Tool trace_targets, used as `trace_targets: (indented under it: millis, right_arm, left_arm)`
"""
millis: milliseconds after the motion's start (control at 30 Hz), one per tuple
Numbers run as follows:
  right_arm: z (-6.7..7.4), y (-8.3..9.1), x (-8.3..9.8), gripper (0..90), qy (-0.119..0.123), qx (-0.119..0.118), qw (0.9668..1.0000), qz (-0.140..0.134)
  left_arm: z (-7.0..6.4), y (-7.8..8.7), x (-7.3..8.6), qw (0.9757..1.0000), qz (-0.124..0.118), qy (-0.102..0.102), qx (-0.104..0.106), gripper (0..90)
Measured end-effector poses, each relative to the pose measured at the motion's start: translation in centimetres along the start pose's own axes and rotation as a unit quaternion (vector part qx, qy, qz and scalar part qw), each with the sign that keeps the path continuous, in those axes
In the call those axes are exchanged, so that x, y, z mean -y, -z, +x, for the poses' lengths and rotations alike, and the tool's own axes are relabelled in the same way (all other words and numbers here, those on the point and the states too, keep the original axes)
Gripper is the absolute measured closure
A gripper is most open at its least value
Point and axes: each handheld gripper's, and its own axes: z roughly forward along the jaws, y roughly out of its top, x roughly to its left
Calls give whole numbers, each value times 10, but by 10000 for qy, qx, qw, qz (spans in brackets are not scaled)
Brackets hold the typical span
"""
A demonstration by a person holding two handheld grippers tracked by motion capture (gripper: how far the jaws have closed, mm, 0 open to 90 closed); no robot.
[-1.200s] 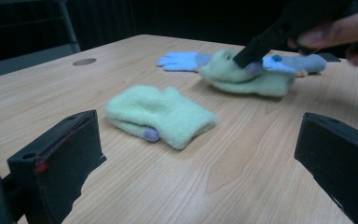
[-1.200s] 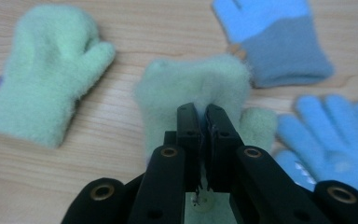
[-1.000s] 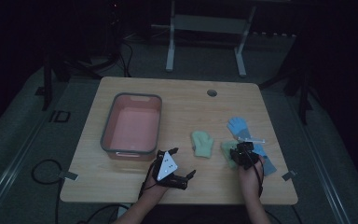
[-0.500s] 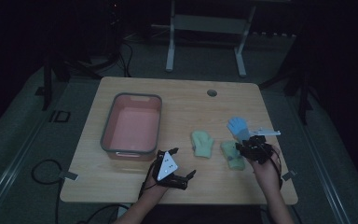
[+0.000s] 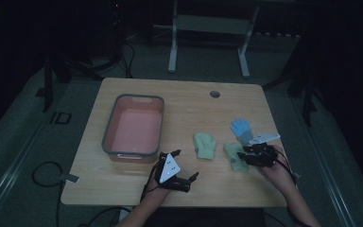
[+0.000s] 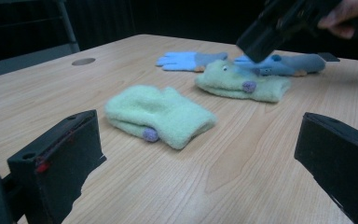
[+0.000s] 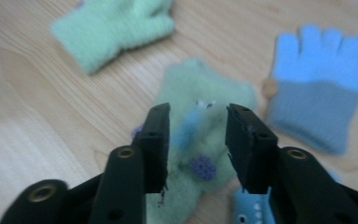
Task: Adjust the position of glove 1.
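Right gripper view, fuzzy green glove (image 7: pixel 200 135) with purple dot, right hand-held gripper (image 7: pixel 196 140) narrowly parted above it

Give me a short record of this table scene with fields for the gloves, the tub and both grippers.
gloves: two green gloves, a blue glove
tub: pink tub, left part of the table, nothing seen inside
left gripper: open, near front edge, holding nothing
right gripper: open, fingers either side of the nearer green glove

left hand-held gripper (image 5: pixel 185 178) agape, right hand-held gripper (image 7: pixel 196 140) seemingly parted
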Motion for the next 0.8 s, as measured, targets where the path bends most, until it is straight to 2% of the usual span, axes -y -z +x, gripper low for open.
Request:
trace_targets:
  millis: [100,200,300,433,533,600,700,800]
  right_arm:
    - [2,-11,8,552,-240,117,9996,-2]
    - [4,-21,16,546,-331,173,9992,148]
    - [3,-24,21,577,-584,82,9982,107]
    - [8,-25,18,703,-487,140,9986,162]
    - [11,-26,19,781,-665,183,9976,105]
    - [13,-26,19,798,-831,248,9962,79]
    - [15,-21,11,821,-874,366,9954,142]
    - [18,-11,-3,824,-959,522,9940,14]
  left_arm:
    - [0,0,0,10000,-6,-11,-1,6]
    - [0,0,0,10000,-11,-7,1,6]
    - [0,0,0,10000,-13,-8,3,6]
    - [0,0,0,10000,-6,-20,1,6]
    - [0,0,0,10000,-6,-18,1,6]
    - [0,0,0,10000,-3,-8,5,6]
    - [0,0,0,10000,-6,-10,5,6]
    - [0,0,0,10000,-4,-14,5,6]
